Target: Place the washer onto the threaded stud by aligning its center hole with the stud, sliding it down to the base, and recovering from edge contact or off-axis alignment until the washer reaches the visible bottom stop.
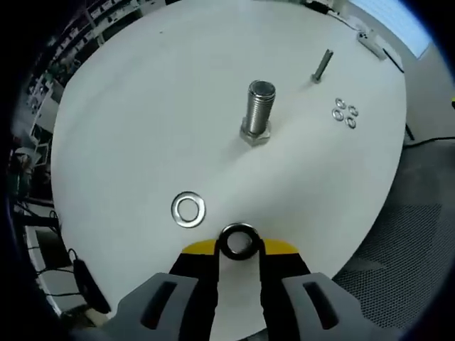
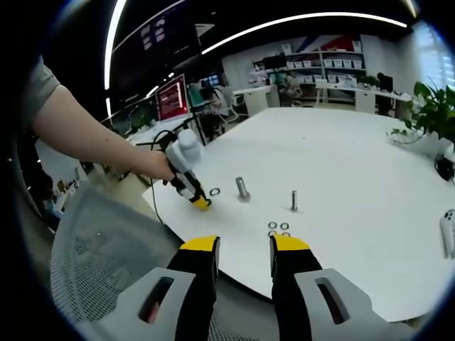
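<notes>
The left gripper (image 1: 239, 245) pinches a dark steel washer (image 1: 238, 241), flat ring face toward the camera. The stud (image 1: 259, 110) stands upright on the table (image 1: 142, 106). The right gripper (image 2: 244, 250) is spread.

2 studs (image 1: 259, 112), 6 washers (image 1: 188, 210), 2 grippers (image 1: 239, 249).

Bright ceiling light strips (image 2: 284, 25) glare overhead; the white table (image 1: 142, 106) gleams evenly, shadows faint, edges bent and darkened.
</notes>
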